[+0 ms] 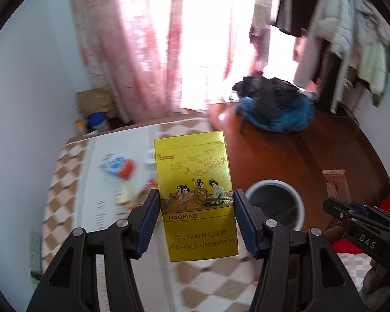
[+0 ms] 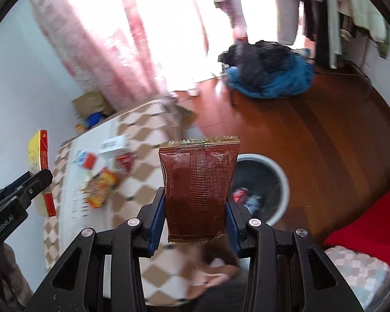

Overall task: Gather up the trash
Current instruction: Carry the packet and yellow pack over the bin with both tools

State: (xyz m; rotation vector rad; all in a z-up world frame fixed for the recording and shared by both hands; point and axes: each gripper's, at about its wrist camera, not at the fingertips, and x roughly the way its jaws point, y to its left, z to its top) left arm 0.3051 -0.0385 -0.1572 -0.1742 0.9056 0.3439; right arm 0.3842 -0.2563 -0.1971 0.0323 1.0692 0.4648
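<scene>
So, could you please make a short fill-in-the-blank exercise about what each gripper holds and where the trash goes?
1. The left gripper holds a flat cardboard cigarette pack coloured ____.
2. The right gripper holds a sealed ____ foil snack packet.
3. The round white-rimmed trash bin stands on the ____ wooden floor.
4. The window curtain is ____.

Missing words: yellow; brown; reddish-brown; pink

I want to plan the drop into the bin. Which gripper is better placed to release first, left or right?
Probably the right. The right gripper holds the brown wrapper nearly beside the trash bin. The left gripper, holding the yellow cigarette pack, appears further toward the table.
</scene>
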